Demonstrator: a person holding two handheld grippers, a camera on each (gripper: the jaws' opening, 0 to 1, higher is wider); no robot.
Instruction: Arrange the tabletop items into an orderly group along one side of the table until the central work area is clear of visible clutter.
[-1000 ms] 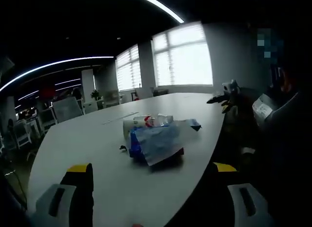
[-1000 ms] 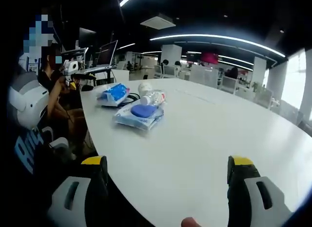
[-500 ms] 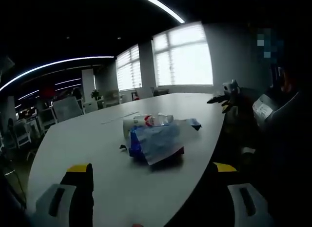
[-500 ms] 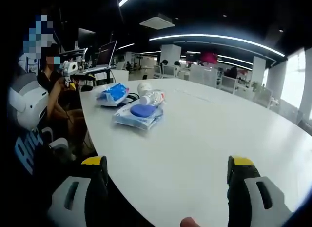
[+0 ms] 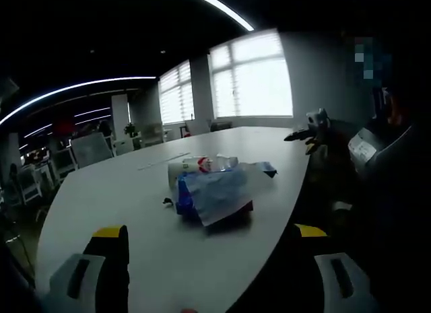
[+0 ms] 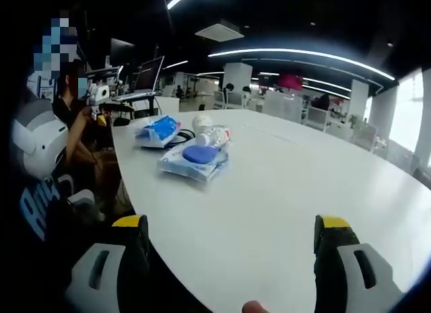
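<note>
Resting near one long edge of a large white oval table point(image 6: 289, 192) is a small cluster of items, seen from opposite ends by the two gripper cameras. In the right gripper view, a clear packet with a round blue lid point(image 6: 194, 159) is laid closest to the camera, just in from the table's left edge. Beyond it, a blue-printed packet point(image 6: 158, 130) is placed at the same edge, and a dark cable point(image 6: 180, 136) is curled between this packet and a plastic bottle with a red and white label point(image 6: 211, 134), which is lying on its side. A pale round object point(image 6: 201, 120) is seen just behind the bottle; what it is cannot be told. The right gripper point(image 6: 229, 256) is held above the near end of the table with its yellow-tipped jaws spread wide apart and nothing between them. In the left gripper view, the same cluster is seen near the table's right edge, with a crumpled blue and clear packet point(image 5: 215, 195) in front and the bottle point(image 5: 202, 164) behind it. The left gripper point(image 5: 210, 259) is likewise held wide open and empty over the near end of the table. A seated person point(image 6: 40, 151) is visible beside the table edge nearest the cluster.
</note>
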